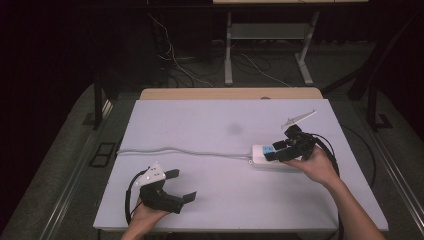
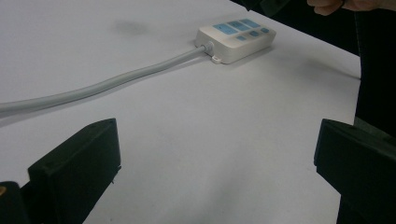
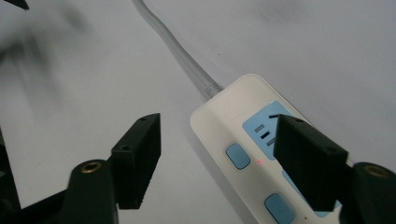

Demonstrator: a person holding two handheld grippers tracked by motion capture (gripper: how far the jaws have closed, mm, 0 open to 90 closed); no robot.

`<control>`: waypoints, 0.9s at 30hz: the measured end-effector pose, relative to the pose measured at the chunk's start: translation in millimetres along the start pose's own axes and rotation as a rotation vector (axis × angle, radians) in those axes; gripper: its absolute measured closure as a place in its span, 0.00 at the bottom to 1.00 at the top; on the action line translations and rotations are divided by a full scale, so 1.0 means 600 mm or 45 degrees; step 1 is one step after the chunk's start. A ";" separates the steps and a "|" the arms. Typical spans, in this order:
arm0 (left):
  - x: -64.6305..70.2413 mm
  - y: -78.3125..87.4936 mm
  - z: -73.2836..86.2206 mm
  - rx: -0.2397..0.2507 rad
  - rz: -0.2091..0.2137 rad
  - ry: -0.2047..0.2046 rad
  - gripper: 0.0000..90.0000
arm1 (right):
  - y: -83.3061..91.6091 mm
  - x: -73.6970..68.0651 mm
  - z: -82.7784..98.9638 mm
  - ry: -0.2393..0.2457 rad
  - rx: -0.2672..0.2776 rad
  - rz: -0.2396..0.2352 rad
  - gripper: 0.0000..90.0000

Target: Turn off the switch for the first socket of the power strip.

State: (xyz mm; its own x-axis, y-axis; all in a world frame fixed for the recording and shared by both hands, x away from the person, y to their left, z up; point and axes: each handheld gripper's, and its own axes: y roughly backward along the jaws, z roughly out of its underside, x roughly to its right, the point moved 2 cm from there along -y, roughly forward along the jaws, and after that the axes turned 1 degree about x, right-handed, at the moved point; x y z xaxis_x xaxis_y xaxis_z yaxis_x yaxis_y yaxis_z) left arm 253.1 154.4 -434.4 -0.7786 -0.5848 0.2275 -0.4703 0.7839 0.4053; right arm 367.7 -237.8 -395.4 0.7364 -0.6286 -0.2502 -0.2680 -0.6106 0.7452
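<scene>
The right hand-held gripper (image 3: 217, 158) hovers over the near end of a white power strip (image 3: 247, 140), its jaws partly apart and gripping nothing. The strip lies flat on the right side of the white tabletop (image 1: 210, 120), its grey cord (image 1: 175, 150) trailing left. The left hand-held gripper (image 1: 182, 186) rests wide and empty near the front edge.

White power strip (image 1: 262, 155) with blue sockets lies flat, right of the table's middle.

Both tools (image 1: 182, 186) (image 1: 276, 149) are black, with blocky jaws, brass-coloured screw holes and trailing black cables.
</scene>
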 end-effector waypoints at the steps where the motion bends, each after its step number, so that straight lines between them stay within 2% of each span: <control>1: 0.000 0.000 0.000 0.000 0.000 0.001 0.00 | -0.001 0.002 0.000 0.000 -0.003 0.001 0.42; 9: 0.000 0.000 0.000 -0.003 -0.001 0.000 0.00 | -0.006 0.010 0.002 -0.003 -0.026 -0.019 0.57; 11: 0.000 -0.001 0.000 -0.007 -0.001 -0.003 0.00 | -0.008 0.011 0.003 0.002 -0.041 -0.027 0.65; 12: 0.000 -0.001 0.000 -0.008 -0.002 -0.004 0.00 | -0.010 0.013 0.004 0.011 -0.054 -0.042 0.75; 13: 0.000 -0.001 0.000 -0.007 -0.002 -0.005 0.00 | -0.011 0.013 0.004 0.011 -0.058 -0.051 0.79; 14: 0.000 -0.001 0.000 -0.007 -0.002 -0.005 0.00 | -0.011 0.013 0.004 0.011 -0.058 -0.051 0.79; 19: 0.000 -0.001 0.000 -0.010 -0.003 -0.008 0.00 | -0.016 0.018 0.005 0.012 -0.070 -0.055 0.98; 27: -0.001 -0.001 0.001 -0.013 -0.006 -0.009 0.00 | -0.030 0.029 0.007 0.011 -0.113 -0.050 0.99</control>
State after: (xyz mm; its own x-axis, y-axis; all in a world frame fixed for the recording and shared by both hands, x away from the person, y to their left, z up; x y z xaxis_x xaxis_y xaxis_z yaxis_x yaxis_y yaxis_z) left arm 253.5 154.3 -435.1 -0.7796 -0.5867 0.2191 -0.4696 0.7790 0.4155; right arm 382.7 -239.9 -415.6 0.7506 -0.6008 -0.2750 -0.1834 -0.5892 0.7869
